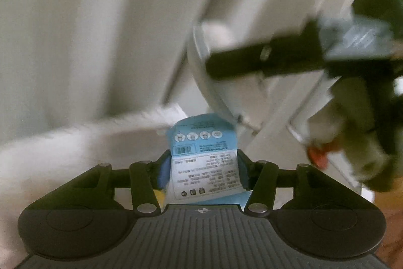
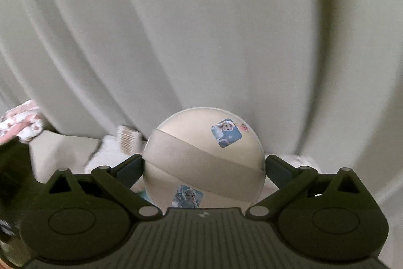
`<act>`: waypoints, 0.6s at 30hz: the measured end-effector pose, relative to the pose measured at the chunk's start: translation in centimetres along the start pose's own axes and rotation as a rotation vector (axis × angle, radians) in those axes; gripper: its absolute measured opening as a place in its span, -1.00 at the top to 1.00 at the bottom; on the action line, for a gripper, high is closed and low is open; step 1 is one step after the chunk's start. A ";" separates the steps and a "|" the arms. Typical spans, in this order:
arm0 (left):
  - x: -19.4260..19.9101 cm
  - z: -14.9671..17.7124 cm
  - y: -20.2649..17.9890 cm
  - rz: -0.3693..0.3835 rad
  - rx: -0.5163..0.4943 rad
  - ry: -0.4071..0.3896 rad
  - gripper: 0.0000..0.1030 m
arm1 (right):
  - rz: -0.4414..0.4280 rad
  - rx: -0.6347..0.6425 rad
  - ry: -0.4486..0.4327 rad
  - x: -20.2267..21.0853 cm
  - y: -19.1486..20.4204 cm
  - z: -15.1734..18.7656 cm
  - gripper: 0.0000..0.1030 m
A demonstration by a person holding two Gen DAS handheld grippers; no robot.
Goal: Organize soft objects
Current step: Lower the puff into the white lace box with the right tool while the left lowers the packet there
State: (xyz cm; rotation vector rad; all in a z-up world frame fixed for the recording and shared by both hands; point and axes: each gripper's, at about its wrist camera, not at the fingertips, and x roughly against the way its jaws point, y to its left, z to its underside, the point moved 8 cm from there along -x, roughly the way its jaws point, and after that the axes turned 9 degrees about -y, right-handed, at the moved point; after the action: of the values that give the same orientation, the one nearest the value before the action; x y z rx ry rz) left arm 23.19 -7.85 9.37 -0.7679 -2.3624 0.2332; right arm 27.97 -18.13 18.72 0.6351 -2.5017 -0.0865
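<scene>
Here each tool pinches one thing: left tool a blue packet, right tool a beige ball.

A pale cream surface carries a white fluffy cloth. Behind that cloth sits a bundle of cotton swabs; far left of it, patterned pink fabric.

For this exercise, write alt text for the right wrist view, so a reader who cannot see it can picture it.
The right gripper clamps a round beige padded disc crossed by a wide beige strap and bearing cartoon princess stickers. Pale draped curtain fabric fills the background, with a pink-and-white patterned cloth at the far left.
</scene>
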 end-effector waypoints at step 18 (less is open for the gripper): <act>2.2 -2.3 1.5 -0.110 -0.040 -0.083 -0.14 | -0.019 -0.314 0.233 -9.5 -6.4 8.1 -0.99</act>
State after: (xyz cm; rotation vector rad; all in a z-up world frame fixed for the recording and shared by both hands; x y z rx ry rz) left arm 23.92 -5.39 11.81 -0.6550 -2.4854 0.1748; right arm 33.37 -20.01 5.89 0.5058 -2.1964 -0.3824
